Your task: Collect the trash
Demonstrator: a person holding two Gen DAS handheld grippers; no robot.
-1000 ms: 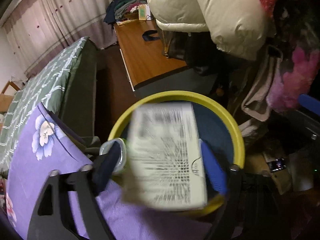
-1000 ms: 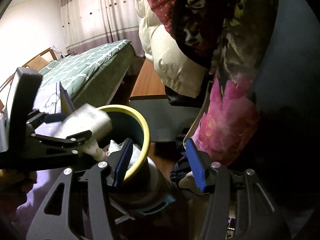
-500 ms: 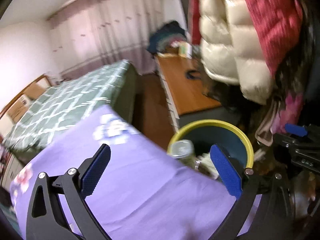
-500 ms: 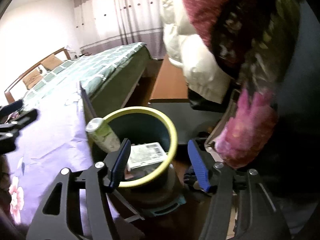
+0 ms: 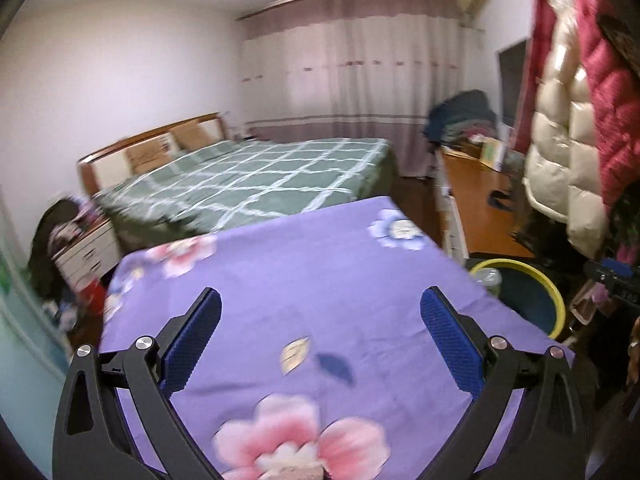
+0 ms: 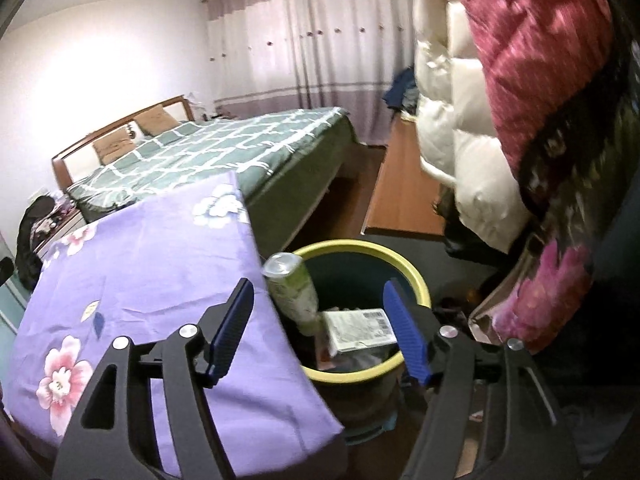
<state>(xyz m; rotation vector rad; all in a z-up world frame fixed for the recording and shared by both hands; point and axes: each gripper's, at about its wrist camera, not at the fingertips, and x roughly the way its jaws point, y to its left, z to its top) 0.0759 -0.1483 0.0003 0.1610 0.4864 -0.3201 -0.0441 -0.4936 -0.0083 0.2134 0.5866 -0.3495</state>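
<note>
A bin with a yellow rim (image 6: 416, 280) stands on the floor beside the table's corner. In it a green-and-white bottle (image 6: 292, 288) leans against the near wall, and a white printed box (image 6: 360, 328) lies flat. My right gripper (image 6: 318, 334) hovers above the bin with its jaws opening and nothing between the pads. My left gripper (image 5: 320, 340) is open wide and empty over the purple flowered tablecloth (image 5: 320, 264). From there the bin's rim (image 5: 556, 300) and the bottle's top (image 5: 488, 278) show at the right.
A bed with a green checked cover (image 5: 248, 176) fills the far side. Padded jackets (image 6: 520, 80) hang close on the right, above the bin. A low wooden cabinet (image 5: 476, 196) runs behind it, and a white nightstand (image 5: 86, 256) stands at the far left.
The left gripper let go of the white box into the bin, then swung up and left over the table. The right gripper lifted slightly and spread its jaws wider.
</note>
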